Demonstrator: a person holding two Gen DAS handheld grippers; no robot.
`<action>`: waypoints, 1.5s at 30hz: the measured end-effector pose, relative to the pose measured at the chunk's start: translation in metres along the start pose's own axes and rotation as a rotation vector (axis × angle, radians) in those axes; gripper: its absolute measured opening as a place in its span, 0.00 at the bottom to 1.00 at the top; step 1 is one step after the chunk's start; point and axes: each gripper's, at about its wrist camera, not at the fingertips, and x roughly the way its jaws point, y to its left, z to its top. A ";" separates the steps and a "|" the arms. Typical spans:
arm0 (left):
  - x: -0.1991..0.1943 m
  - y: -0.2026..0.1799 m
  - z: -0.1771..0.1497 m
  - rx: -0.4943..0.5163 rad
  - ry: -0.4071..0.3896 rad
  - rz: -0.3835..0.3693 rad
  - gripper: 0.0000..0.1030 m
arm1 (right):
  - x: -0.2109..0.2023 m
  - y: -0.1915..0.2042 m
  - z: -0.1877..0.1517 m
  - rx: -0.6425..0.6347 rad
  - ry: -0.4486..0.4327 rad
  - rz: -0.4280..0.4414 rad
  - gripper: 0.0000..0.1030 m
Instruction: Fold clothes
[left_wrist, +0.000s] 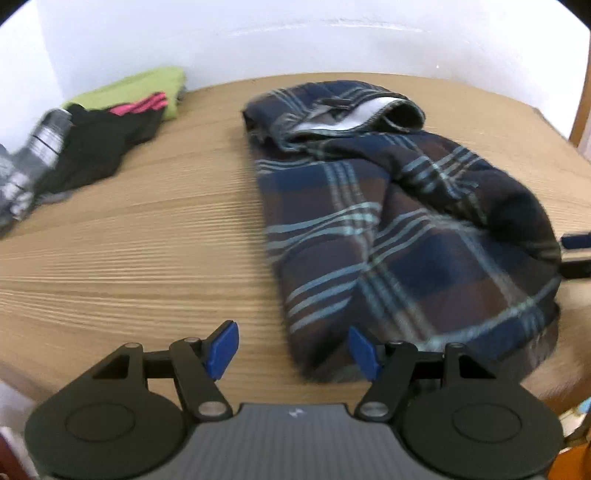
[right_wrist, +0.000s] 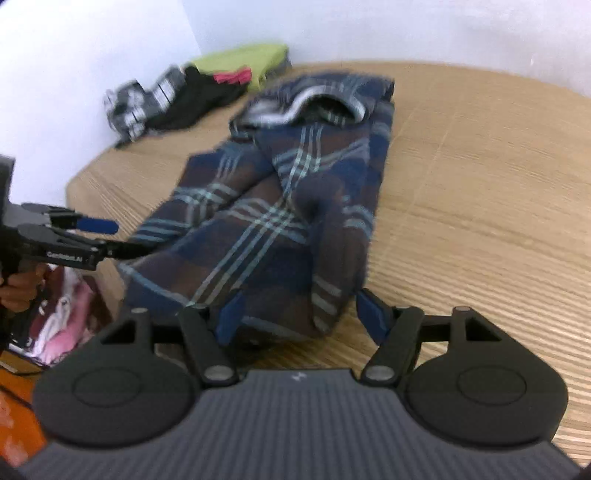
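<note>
Only readable bit is small white lettering on the black left gripper (right_wrist: 98, 236), looks like "GenRobot.AI" but blurry.

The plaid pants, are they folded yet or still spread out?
Partly folded: the plaid pants lie lengthwise, one leg over the other, waistband gaping at the far end.

A wood-grain table (left_wrist: 147, 229) carries plaid pajama pants (left_wrist: 406, 236) at centre, with a heap of clothes (left_wrist: 99, 144) at ten o'clock by the wall.
</note>
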 end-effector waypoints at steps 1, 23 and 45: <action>-0.005 0.002 -0.005 0.012 0.002 0.012 0.67 | -0.004 -0.003 -0.004 -0.029 -0.014 0.000 0.71; 0.025 -0.029 -0.022 0.097 -0.082 -0.087 0.33 | 0.040 0.019 -0.024 -0.460 -0.054 -0.051 0.67; -0.078 0.014 -0.001 -0.118 -0.207 -0.298 0.16 | -0.057 0.038 0.032 -0.368 -0.158 0.087 0.20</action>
